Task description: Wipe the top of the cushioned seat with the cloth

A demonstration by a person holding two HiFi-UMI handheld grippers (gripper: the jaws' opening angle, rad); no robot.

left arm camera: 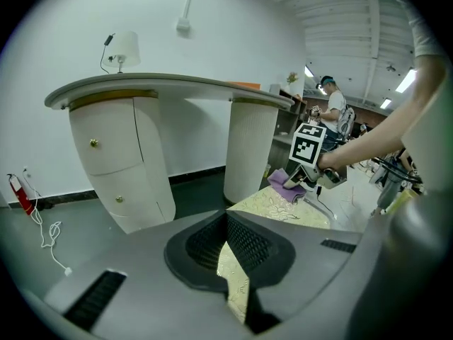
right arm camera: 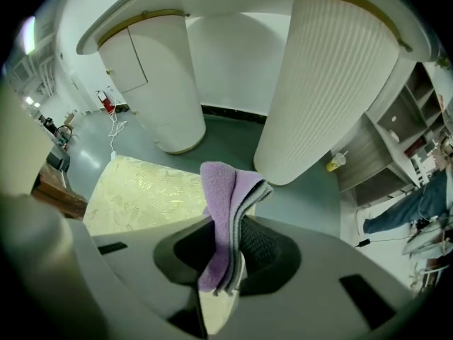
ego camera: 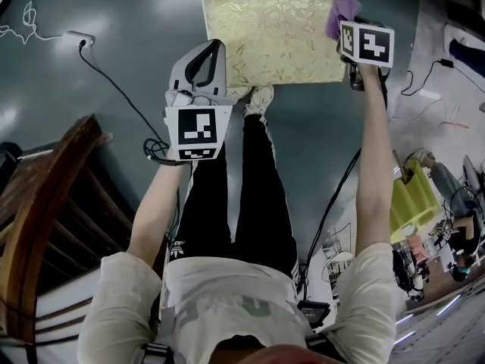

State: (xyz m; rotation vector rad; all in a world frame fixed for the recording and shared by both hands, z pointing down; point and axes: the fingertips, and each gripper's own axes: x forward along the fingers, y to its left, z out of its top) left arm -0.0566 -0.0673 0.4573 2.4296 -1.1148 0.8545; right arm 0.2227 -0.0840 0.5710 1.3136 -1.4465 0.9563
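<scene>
Wooden chair [ego camera: 39,203], white curved counter [left arm camera: 106,147]

The right gripper [right arm camera: 228,261] clamps a folded purple cloth [right arm camera: 225,214] above the cream patterned cushioned seat [right arm camera: 145,197].

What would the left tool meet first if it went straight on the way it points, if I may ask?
Probably the cushioned seat, at its near left corner just ahead of the left tool, though the depth is unclear.

Quick count: one cushioned seat [ego camera: 276,36], one purple cloth [ego camera: 342,10], two grippers (left gripper [left arm camera: 228,261], right gripper [right arm camera: 233,253]), one wooden chair [ego camera: 45,203] lower left, one lamp [left arm camera: 124,48].
</scene>
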